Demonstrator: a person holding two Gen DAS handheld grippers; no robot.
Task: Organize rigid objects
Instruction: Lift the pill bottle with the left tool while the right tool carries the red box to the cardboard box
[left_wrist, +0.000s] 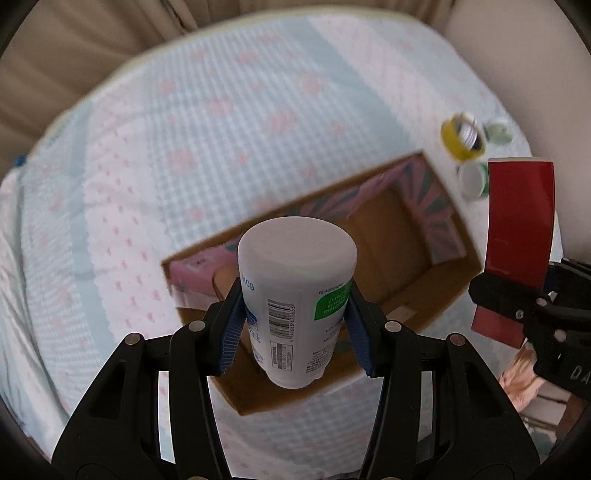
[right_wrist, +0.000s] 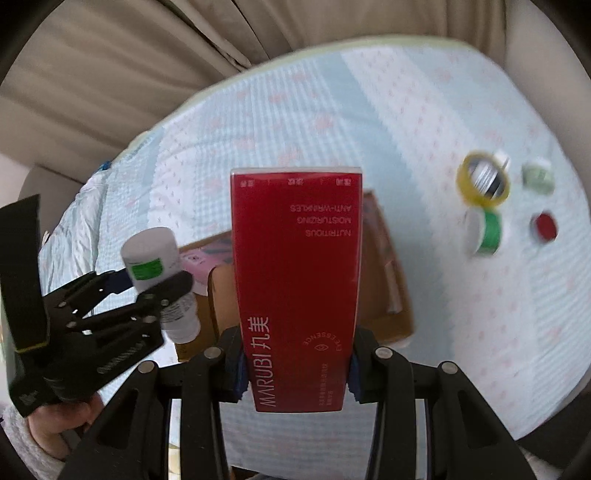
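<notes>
My left gripper (left_wrist: 295, 325) is shut on a white bottle (left_wrist: 295, 280) with a green label and holds it above an open cardboard box (left_wrist: 388, 236) on the bed. The same gripper (right_wrist: 155, 280) and white bottle (right_wrist: 155, 262) show at the left of the right wrist view. My right gripper (right_wrist: 295, 354) is shut on a red MARUBI box (right_wrist: 295, 266), held over the cardboard box (right_wrist: 388, 288). The red box (left_wrist: 517, 236) also shows at the right of the left wrist view. A pink item (left_wrist: 192, 266) lies inside the cardboard box.
On the bedspread (left_wrist: 184, 147) to the right lie a yellow tape roll (right_wrist: 484, 181), a green tape roll (right_wrist: 487, 229), a pale green lid (right_wrist: 537, 175) and a red lid (right_wrist: 545, 225). Beige curtains (right_wrist: 110, 74) hang behind the bed.
</notes>
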